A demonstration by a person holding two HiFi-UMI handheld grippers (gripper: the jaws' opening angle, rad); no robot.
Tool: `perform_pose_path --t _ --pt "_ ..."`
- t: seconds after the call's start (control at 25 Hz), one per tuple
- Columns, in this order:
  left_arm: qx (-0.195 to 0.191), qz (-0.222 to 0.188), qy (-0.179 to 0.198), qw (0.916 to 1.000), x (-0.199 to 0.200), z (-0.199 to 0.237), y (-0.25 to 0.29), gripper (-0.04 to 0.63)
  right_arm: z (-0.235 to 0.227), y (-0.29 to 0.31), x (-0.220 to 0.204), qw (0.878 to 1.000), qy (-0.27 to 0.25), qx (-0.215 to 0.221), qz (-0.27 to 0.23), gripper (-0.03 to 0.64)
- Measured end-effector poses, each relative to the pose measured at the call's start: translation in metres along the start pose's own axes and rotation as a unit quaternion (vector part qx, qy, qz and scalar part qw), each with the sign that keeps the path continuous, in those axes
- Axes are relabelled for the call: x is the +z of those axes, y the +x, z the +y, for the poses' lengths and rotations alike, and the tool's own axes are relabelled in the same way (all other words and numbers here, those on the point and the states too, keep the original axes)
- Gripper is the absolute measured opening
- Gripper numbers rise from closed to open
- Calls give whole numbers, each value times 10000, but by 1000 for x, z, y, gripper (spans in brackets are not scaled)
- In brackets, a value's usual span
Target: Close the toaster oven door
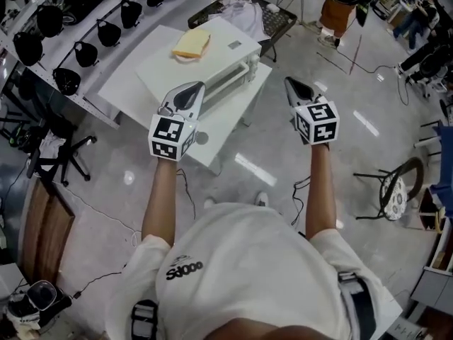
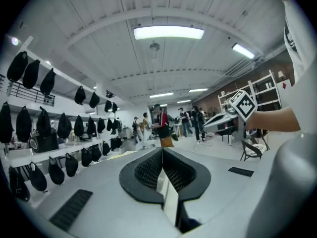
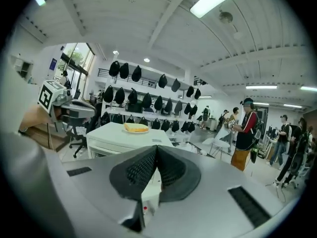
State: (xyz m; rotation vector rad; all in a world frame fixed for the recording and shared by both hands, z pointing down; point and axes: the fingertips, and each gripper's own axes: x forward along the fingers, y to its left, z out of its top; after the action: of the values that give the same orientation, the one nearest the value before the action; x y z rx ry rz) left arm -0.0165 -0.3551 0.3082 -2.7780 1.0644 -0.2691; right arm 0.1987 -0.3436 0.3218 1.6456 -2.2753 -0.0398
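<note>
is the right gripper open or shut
Shut: in its own view the right gripper has both jaws pressed together, with nothing between them.

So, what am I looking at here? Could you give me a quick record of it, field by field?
Holder: a person, tongs in each hand
Left tongs: shut, empty, in the air
Right tongs: shut, empty, in the air
Table: white, holds a white toaster oven
On the oven: bread
Oven door: looks closed, hard to be sure
</note>
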Motion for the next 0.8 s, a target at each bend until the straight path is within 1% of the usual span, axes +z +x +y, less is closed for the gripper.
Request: perform_pose_path --t 0.12,0.2,0.32,0.52,0.72,0.8 --pt "-169 -66 52 9998 9 -18 6 18 6 -22 6 9995 -321 -29 15 9" --pt "-267 -128 106 9995 15 -30 9 18 12 -32 10 9990 -443 -3 4 9" --pt "-376 -208 178 9989 26 -43 9 18 20 -45 20 9992 -374 36 -129 9" --pt "-441 -340 48 9984 37 -58 -2 18 30 -65 27 9993 -182 -70 -320 9" --pt "-436 -280 197 9985 36 -60 -7 18 31 -66 35 9985 -415 -126 -343 9" --pt "-428 -293 243 9984 38 -59 -8 18 32 -65 38 9983 -432 -127 -380 9"
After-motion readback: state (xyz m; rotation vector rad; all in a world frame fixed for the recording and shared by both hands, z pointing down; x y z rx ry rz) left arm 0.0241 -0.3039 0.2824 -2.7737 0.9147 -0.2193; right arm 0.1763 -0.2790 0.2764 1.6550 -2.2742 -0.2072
